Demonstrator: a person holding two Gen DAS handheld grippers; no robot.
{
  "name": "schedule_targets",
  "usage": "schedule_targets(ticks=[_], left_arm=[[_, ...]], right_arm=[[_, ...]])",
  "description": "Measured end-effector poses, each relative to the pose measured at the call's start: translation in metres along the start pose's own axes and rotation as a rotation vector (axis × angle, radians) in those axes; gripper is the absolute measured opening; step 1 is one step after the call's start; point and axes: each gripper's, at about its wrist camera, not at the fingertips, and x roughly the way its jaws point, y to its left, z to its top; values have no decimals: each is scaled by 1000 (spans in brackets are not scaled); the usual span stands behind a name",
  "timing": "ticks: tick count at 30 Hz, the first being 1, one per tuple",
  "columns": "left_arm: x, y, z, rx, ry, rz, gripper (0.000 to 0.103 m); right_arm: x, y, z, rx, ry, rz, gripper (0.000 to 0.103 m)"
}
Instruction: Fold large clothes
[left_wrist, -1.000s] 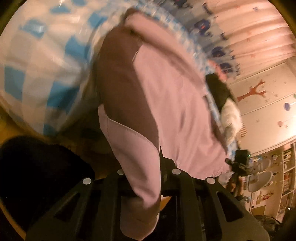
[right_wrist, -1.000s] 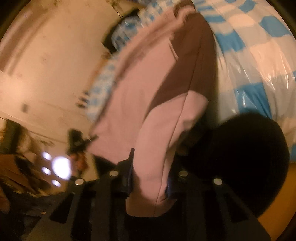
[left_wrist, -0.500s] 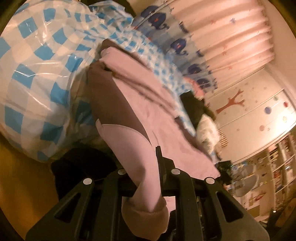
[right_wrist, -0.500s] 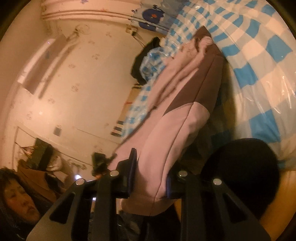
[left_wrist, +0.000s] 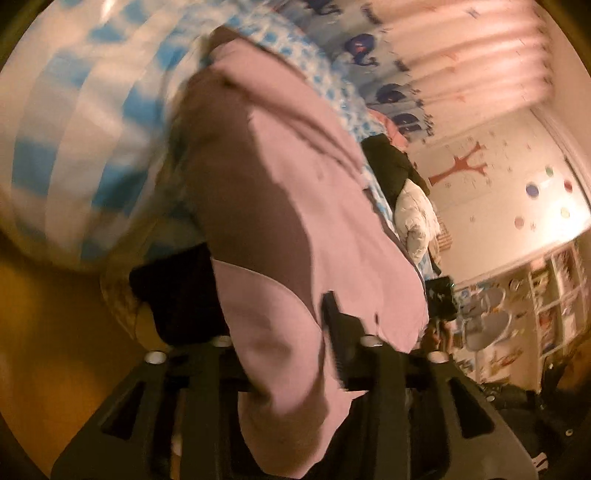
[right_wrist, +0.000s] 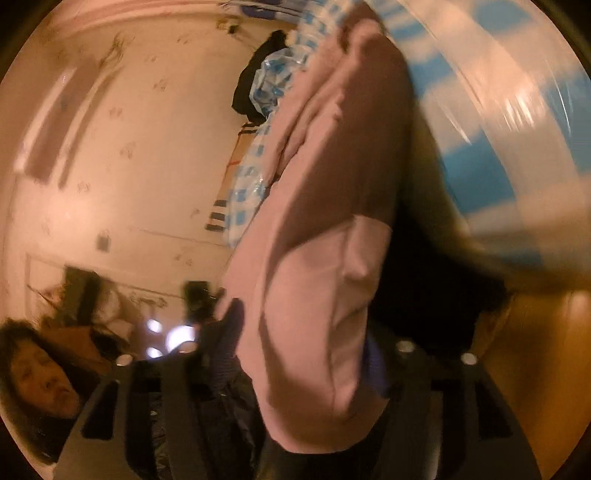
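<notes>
Two grippers flank one pink-and-brown garment (left_wrist: 295, 206) spread over a blue-and-white checked plastic sheet (left_wrist: 74, 122) on a bed. Near the camera, the left gripper (left_wrist: 273, 350) has its jaws opening, a pink end of the garment still lying between them, the cloth running away toward the far curtain (left_wrist: 461, 48). Likewise the right gripper (right_wrist: 303, 343) has its jaws opening around the garment's other pink end (right_wrist: 314, 332). One person (right_wrist: 33, 376) appears at lower left of the right wrist view.
</notes>
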Motion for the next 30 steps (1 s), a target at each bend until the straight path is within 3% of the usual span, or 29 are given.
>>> schedule_targets(ticks=[2, 3, 6, 12, 13, 14, 15, 17, 18, 23, 26, 30], left_arm=[[6, 10, -2, -13, 15, 9, 54], [7, 13, -3, -20, 16, 17, 64], [11, 20, -4, -39, 22, 16, 79], [33, 22, -12, -38, 69, 3, 84], [36, 22, -14, -34, 58, 7, 84], [37, 22, -16, -34, 46, -6, 71], [39, 22, -15, -40, 48, -16, 50], [40, 19, -16, -52, 48, -11, 27], [37, 10, -14, -41, 30, 1, 20], [-5, -62, -3, 135, -118, -33, 13], [-29, -98, -9, 231, -150, -57, 13], [-47, -100, -30, 280, -135, -98, 13]], right_arm=[[2, -8, -1, 18, 5, 6, 72], [4, -10, -2, 22, 13, 30, 73], [10, -6, -4, 8, 36, 71, 75], [27, -3, -8, -29, 79, 59, 73], [29, -3, -9, -37, 74, 51, 57], [32, -2, -10, -44, 69, 46, 45], [33, -2, -12, -46, 52, 52, 42], [31, 1, -14, -58, 14, 63, 32], [28, 6, -15, -73, -8, 76, 31], [-1, 67, -14, -263, -133, 177, 30], [-19, 87, -19, -321, -177, 248, 30], [-39, 95, -43, -387, -175, 344, 30]])
